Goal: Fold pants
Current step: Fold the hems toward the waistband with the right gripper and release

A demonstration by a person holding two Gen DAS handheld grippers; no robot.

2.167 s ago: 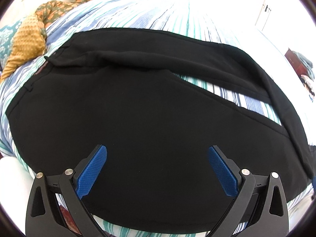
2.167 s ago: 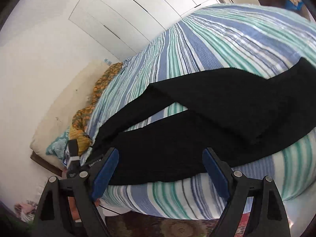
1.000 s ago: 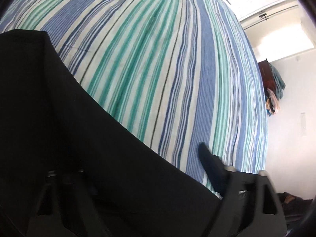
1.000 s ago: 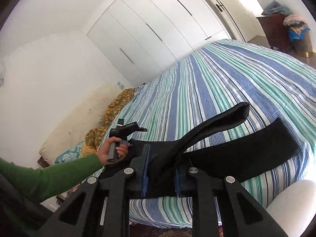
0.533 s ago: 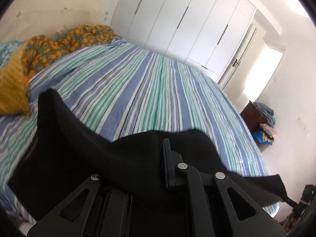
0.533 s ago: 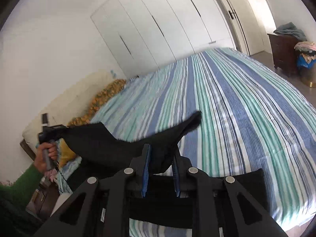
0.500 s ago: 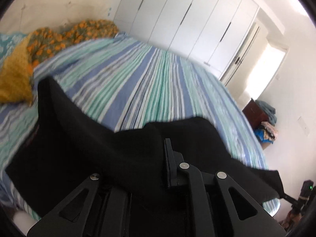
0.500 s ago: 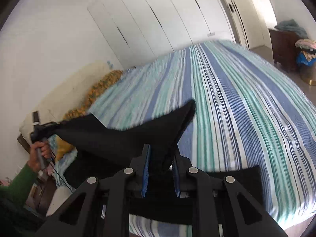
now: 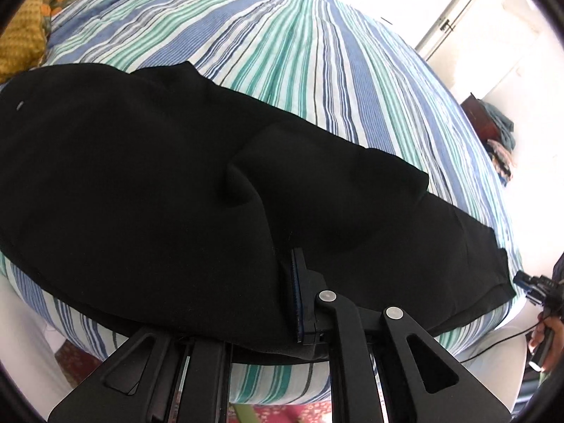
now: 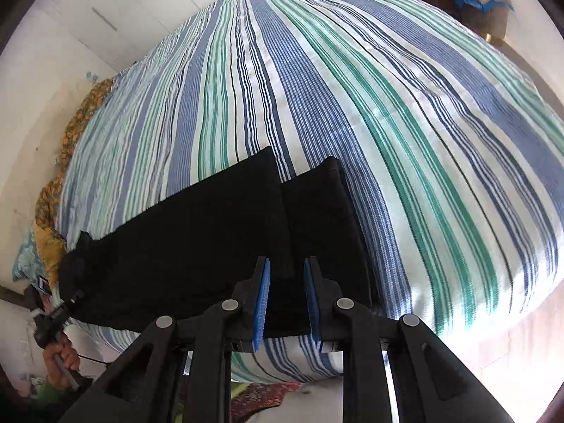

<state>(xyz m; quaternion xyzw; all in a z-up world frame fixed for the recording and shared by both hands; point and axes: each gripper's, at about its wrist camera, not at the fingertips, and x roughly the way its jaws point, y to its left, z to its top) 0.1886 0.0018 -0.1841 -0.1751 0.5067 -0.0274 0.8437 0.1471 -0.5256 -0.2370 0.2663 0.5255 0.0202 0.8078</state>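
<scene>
Left wrist view: the black pants (image 9: 148,183) lie across the near side of the striped bed (image 9: 299,53), running from 9 o'clock to 4 o'clock, one leg laid over the other; the left gripper (image 9: 282,299) is nearly closed on a fold of the cloth at 6 o'clock, though only one blue pad (image 9: 296,296) shows, the other being buried under fabric, so the grip is a judgement; a ridge of slack rises just beyond the pad toward 12 o'clock; the right gripper (image 9: 528,287) appears small at 4 o'clock beside the cuff end; an orange patterned cover (image 9: 24,31) sits at 10 o'clock.

Right wrist view: the pants (image 10: 197,246) stretch from 6 o'clock out to 9 o'clock, two leg ends lying side by side but not flush, a strip of bedspread between their far corners; the right gripper (image 10: 286,303) stands a narrow gap open, its blue pads (image 10: 262,303) to either side of the near hem; whether they pinch it or merely straddle it I cannot tell.

The cloth looks soft, limp and fairly light; it should drape and crease wherever unsupported, so hems and waistband are the places to hold; black on black hides seams and layer edges, and the waistband is hard to make out in either view.
</scene>
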